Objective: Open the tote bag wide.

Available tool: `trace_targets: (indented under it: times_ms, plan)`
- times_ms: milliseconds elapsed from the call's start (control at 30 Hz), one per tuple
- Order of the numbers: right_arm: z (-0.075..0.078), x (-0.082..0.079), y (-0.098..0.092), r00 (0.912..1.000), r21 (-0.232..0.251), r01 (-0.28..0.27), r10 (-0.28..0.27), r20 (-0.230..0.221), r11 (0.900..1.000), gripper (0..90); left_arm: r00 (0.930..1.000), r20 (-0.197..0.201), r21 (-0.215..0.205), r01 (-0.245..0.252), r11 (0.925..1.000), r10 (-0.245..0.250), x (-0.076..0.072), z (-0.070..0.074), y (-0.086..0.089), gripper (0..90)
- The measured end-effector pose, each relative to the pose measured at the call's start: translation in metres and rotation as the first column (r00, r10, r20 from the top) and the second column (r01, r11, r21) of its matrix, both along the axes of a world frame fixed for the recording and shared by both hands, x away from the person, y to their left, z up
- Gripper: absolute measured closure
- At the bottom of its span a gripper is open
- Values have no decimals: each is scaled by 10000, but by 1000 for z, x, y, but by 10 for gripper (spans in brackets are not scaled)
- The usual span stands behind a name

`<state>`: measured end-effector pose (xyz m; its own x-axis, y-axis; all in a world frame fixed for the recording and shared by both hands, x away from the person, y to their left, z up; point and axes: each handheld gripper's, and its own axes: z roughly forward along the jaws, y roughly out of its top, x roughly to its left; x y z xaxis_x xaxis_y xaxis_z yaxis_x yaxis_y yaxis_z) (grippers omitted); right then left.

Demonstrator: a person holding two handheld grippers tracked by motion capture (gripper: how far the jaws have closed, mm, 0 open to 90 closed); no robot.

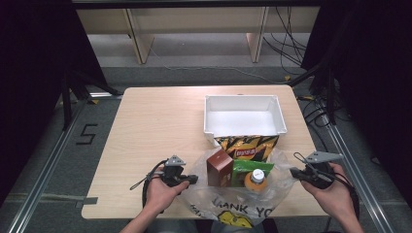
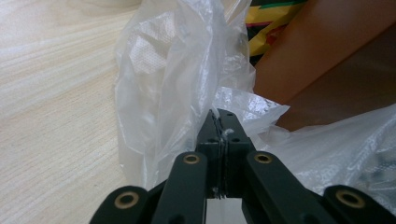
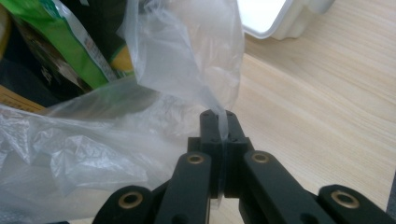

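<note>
A clear plastic bag [image 1: 243,206] printed with "THANK YOU" lies at the table's near edge. In it stand a brown carton [image 1: 219,167], a green packet [image 1: 248,168], an orange-capped bottle [image 1: 256,179] and a yellow-black chip bag [image 1: 247,145]. My left gripper [image 1: 193,179] is shut on the bag's left rim; its own view shows the film [image 2: 182,84] pinched between the jaws [image 2: 219,122]. My right gripper [image 1: 293,172] is shut on the bag's right rim, with film [image 3: 196,60] rising from its closed jaws [image 3: 218,120].
A white empty bin [image 1: 244,115] stands just behind the bag, right of the table's middle. Bare wood lies to the left. Cables and desk legs sit on the floor beyond the table. A floor mark "5" is at the left.
</note>
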<state>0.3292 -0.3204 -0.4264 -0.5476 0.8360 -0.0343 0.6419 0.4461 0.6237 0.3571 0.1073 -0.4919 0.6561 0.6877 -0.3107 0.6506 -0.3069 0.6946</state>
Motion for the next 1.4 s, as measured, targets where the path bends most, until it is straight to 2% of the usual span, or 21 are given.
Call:
trace_targets:
  times_ms: [67, 100, 133, 167, 200, 300, 333, 367, 633, 700, 1067, 1133, 1167, 1300, 1400]
  plan:
    - [-1, 0, 2, 9999, -54, 60, -61, -143, 10000, 900, 10000, -47, 29, 39, 10000, -39, 1, -1, 0, 885]
    - [-2, 2, 5, 9999, -368, 46, -51, -140, 9993, 900, 9997, -10, 440, 229, 9988, -229, 1, -1, 1, 886]
    - [-4, 3, 5, 9999, -858, -53, 62, 99, 9963, 900, 9998, 63, 535, 175, 9984, -178, 1, -1, 1, 886]
    - [-4, 3, 5, 10000, -1098, -32, 37, 40, 9940, 900, 9998, 12, 515, 173, 9985, -174, 2, -1, 3, 886]
    - [-5, 4, 4, 10000, -1043, -10, 8, -18, 9945, 900, 10000, 27, 377, 4, 9993, -5, 2, -2, 2, 887]
    - [-4, 5, 3, 9997, -885, 194, -209, -158, 9959, 900, 9999, -42, 451, 114, 9989, -113, 3, -1, 3, 886]
    - [-5, 6, 3, 9999, -978, 77, -84, -71, 9952, 900, 10000, -30, 465, 81, 9989, -80, 3, -1, 2, 887]
    - [-5, 6, 4, 9994, -995, 262, -281, -178, 9947, 900, 10000, -3, 512, 81, 9987, -81, 3, -2, 2, 887]
    - [-12, 10, 2, 9997, -1124, 71, -99, -240, 9936, 900, 9998, -176, 587, 34, 9983, -23, 6, -5, 4, 886]
    - [-12, 10, 3, 9985, -950, 237, -282, -464, 9952, 900, 9999, -155, 681, 0, 9977, 11, 6, -6, 4, 886]
    - [-17, 11, 2, 9966, -1007, 272, -348, -746, 9945, 900, 9996, -285, 819, 16, 9966, 7, 8, -9, 3, 886]
    - [-17, 10, 2, 9944, -1101, 257, -367, -994, 9936, 900, 9996, -288, 924, 10, 9957, 17, 7, -9, 3, 886]
    - [-17, 10, 2, 9944, -1101, 257, -367, -994, 9936, 900, 9994, -334, 851, 90, 9963, -61, 8, -10, 3, 886]
    - [-18, 10, 1, 9941, -1149, 191, -311, -1038, 9932, 900, 9994, -331, 1049, -14, 9945, 49, 7, -10, 3, 886]
    - [-19, 10, 1, 9938, -1166, 179, -305, -1067, 9930, 900, 9996, -296, 1039, 16, 9946, 15, 7, -11, 2, 886]
